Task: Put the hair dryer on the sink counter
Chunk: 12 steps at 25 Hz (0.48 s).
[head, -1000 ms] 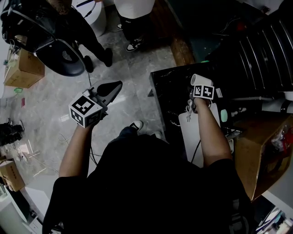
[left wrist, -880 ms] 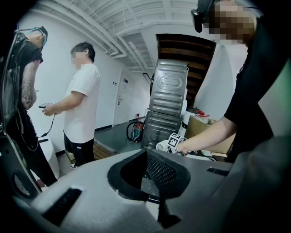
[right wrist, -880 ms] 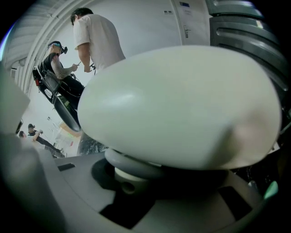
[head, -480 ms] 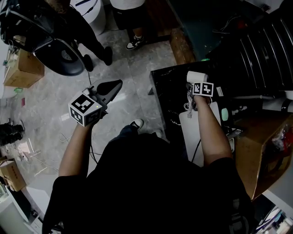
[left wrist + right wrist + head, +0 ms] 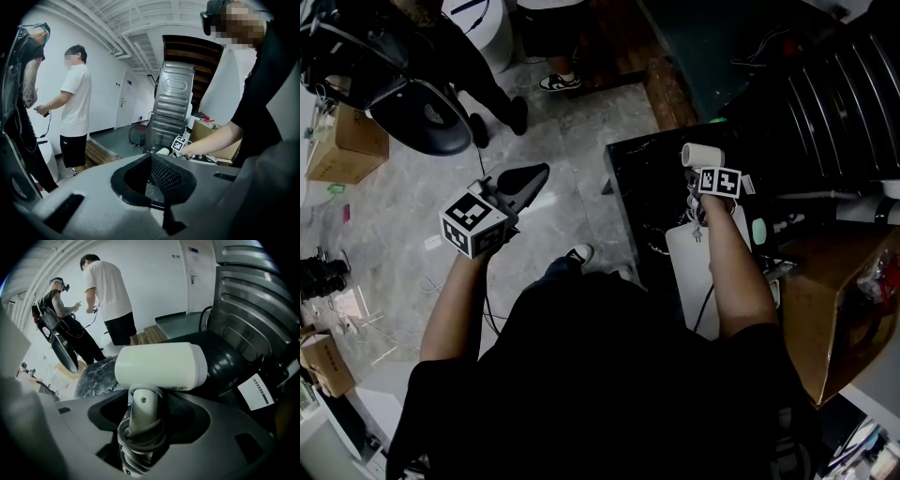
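Note:
The white hair dryer (image 5: 697,155) lies at the far end of the black marble sink counter (image 5: 639,192). In the right gripper view its barrel (image 5: 161,366) lies crosswise, and its handle, wound with cord, points down between the jaws. My right gripper (image 5: 700,172) stays around that handle (image 5: 140,413). Its jaws are opening and a gap shows beside the handle. My left gripper (image 5: 528,179) hangs over the floor to the left of the counter, jaws together and empty (image 5: 152,180).
A white flat board (image 5: 694,272) lies on the counter beside my right forearm. A dark ribbed metal body (image 5: 825,112) stands behind the dryer. A cardboard box (image 5: 834,309) is at the right. Two people (image 5: 478,75) and a black round seat (image 5: 422,117) are on the floor at the left.
My right hand and the dryer have shifted slightly left and farther along the counter. The person in white shoes has stepped away toward the top. The left gripper has hardly moved.

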Available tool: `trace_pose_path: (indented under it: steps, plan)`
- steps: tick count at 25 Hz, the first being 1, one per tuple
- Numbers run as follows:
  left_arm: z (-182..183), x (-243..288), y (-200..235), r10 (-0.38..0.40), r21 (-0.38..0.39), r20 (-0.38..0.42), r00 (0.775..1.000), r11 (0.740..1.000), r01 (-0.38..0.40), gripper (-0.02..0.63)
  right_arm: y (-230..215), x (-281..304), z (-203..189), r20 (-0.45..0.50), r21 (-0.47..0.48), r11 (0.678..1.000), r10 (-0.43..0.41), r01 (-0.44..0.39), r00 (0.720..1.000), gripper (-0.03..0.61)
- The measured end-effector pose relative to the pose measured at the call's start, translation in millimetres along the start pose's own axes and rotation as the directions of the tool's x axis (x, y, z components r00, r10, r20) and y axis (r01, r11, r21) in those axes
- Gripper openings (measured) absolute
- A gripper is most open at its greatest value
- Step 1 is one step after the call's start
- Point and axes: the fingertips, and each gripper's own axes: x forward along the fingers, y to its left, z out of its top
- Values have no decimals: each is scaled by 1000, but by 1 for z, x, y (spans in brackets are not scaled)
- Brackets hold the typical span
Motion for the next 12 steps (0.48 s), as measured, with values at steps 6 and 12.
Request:
trace_pose_path:
  steps: [6,12]
  plan:
    - [5,6,-4,-17,11,2,1000,1000,17,14,-3,-7,1,11,6,1000,-3,3,1000,268]
    - [6,3,-6,-26,15,6,1000,1000,26,14,-1,-15,0,24,11,1000,-8,7,1000,268]
